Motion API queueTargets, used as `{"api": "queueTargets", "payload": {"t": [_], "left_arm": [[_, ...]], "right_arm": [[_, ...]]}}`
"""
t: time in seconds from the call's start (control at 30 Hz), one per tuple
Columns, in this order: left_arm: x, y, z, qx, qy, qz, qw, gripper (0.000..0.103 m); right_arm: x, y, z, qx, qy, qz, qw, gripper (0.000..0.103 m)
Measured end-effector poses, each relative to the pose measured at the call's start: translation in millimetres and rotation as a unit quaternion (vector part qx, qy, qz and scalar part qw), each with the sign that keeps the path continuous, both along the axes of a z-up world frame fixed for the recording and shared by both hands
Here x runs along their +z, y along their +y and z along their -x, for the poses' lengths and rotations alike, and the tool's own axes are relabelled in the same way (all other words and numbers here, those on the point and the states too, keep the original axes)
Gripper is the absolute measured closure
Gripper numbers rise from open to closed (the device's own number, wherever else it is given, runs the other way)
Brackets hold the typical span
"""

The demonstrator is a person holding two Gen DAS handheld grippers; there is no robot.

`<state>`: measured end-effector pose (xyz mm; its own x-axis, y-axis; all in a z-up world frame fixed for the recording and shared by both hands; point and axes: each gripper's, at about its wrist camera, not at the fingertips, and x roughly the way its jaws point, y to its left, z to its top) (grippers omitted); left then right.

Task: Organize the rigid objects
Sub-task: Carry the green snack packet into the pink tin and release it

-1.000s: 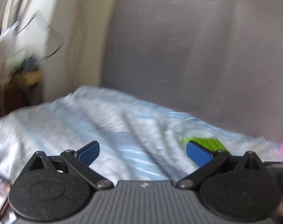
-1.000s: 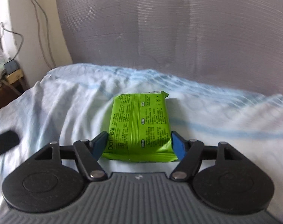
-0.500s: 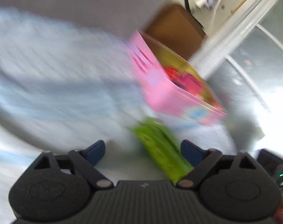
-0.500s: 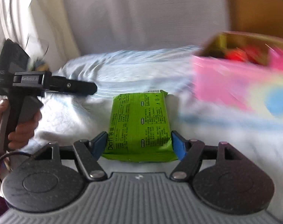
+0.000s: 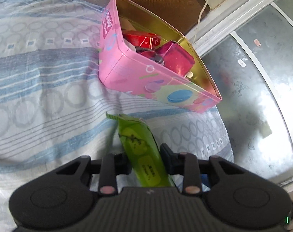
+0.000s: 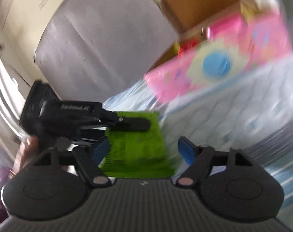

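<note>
Left wrist view: your left gripper (image 5: 145, 159) has just clamped the green snack packet (image 5: 140, 147) edge-on, so your right gripper (image 6: 143, 148), jaws just widening off it, hands it over toward the pink tin (image 5: 127, 65)

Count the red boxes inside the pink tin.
2 clearly visible. One flat red box lies toward the far end of the pink tin; one glittery red box sits nearer the middle. Smaller reddish items between them are partly hidden, so more are possible.
</note>
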<state>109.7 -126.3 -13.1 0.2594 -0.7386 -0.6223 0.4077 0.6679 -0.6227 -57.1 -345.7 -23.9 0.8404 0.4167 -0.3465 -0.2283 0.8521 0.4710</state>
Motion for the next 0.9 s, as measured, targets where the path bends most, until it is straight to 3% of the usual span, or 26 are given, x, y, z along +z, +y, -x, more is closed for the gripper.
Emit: {"api": "queueTargets", "payload": {"t": [0.07,0.2,0.3,0.47,0.5,0.53,0.63,0.73,0.9], "left_arm": [[0.9,-2.4,-1.2,-0.002,0.001,0.0,1.0,0.075],[-1.5,-1.0,-4.2,0.004,0.017,0.003,0.9998,0.075],[-4.9,0.7,-8.4,0.012,0.035,0.005,0.9993,0.075],[-1.7,-0.1,-7.1,0.009,0.031,0.003,0.9995,0.076],[-0.9,-2.4,-6.1,0.005,0.029,0.002,0.9996,0.076],[0.6,-4.2,-4.5,0.003,0.025,-0.001,0.9997,0.077],[15.5,-8.1,-1.1,0.0,-0.002,-0.004,1.0,0.077],[41.3,-15.8,-4.2,-0.012,-0.028,0.008,0.9995,0.077],[89.0,-48.3,-25.3,-0.024,-0.092,0.007,0.9955,0.077]], "right_arm": [[1.4,5.5,11.9,0.008,-0.026,0.041,0.999,0.02],[-3.9,10.3,28.2,0.007,-0.042,0.068,0.997,0.02],[-6.7,34.0,25.3,0.009,-0.068,0.147,0.987,0.02],[-14.9,42.9,10.1,0.039,-0.078,0.231,0.969,0.022],[-18.3,47.6,10.0,0.036,-0.077,0.247,0.965,0.029],[-21.4,47.8,8.3,0.037,-0.071,0.257,0.963,0.046],[-21.3,46.5,3.4,0.024,-0.063,0.244,0.967,0.062],[-8.3,38.9,9.3,0.007,-0.093,0.226,0.97,0.063],[20.7,26.8,-7.9,-0.041,-0.15,0.244,0.957,0.064]]}}
